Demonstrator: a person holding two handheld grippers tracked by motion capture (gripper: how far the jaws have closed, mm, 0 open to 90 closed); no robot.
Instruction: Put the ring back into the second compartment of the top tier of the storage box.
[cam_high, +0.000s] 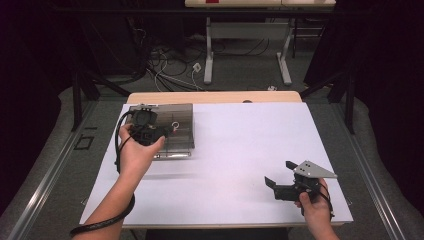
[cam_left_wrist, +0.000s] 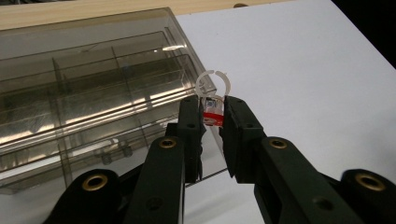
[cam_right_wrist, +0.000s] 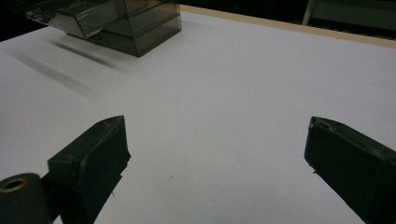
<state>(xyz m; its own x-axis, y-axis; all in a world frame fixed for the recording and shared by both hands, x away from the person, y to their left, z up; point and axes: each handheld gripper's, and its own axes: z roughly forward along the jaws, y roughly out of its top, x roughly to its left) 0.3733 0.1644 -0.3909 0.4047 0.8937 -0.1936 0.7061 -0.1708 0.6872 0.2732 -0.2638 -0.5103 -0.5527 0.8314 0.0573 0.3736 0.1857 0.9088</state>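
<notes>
Black matte jaws of the left gripper (cam_left_wrist: 215, 114) rise close to the lens in the left gripper view, pressed in on a small red tag (cam_left_wrist: 212, 115) with a clear plastic ring (cam_left_wrist: 213, 84) on top. That ring is a thin, split loop, standing upright above the pads, so the piece's long axis runs up and away from the jaws. Just behind it sits the smoky transparent organizer box (cam_left_wrist: 93, 88), hard glossy plastic with straight divider walls making long narrow compartments; the high view has it at the far left of the white tabletop (cam_high: 240, 150), with the left hand (cam_high: 137, 152) over its near edge. Over on the near right, the right gripper (cam_high: 280, 182) hovers well apart from the box, its blocky jaws spread wide with bare table between them.
</notes>
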